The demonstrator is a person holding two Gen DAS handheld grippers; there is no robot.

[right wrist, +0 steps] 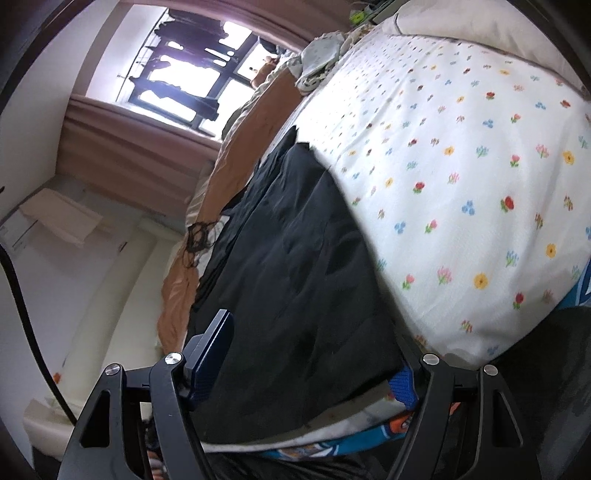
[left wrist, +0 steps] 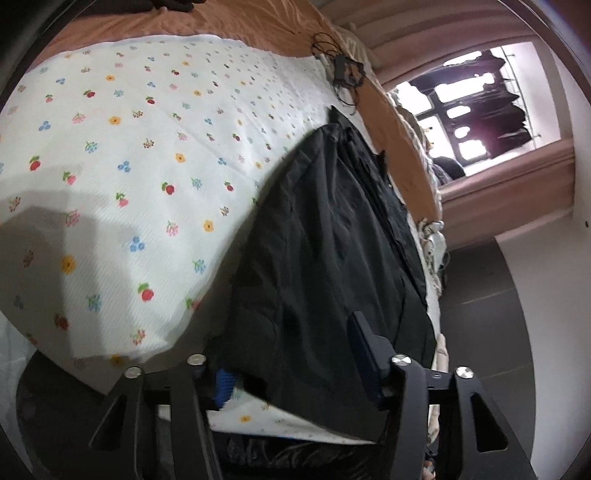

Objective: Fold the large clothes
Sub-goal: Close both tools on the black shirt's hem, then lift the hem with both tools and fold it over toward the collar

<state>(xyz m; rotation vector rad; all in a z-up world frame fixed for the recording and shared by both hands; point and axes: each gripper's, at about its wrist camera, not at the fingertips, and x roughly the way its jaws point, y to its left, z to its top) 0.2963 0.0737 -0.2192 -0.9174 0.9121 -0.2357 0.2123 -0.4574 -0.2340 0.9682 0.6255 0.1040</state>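
A large black garment (left wrist: 325,240) lies stretched along the edge of a bed, on a white floral sheet (left wrist: 147,166). My left gripper (left wrist: 295,369) sits at the garment's near end. Its jaws stand apart, one blue pad (left wrist: 223,386) at the cloth's left edge and the other finger (left wrist: 365,350) resting on top. The cloth between them lies flat, not pinched. In the right wrist view the same garment (right wrist: 295,251) runs away from my right gripper (right wrist: 308,369). That gripper straddles its near hem with wide jaws and no squeeze visible.
An orange-brown cover (left wrist: 258,22) lies under the floral sheet (right wrist: 461,166). Tangled black cables (left wrist: 343,70) (right wrist: 197,236) lie on it beyond the garment. A crumpled pale cloth (right wrist: 317,59) sits far off. A window (left wrist: 472,107) with curtains and a dark floor (left wrist: 480,314) flank the bed.
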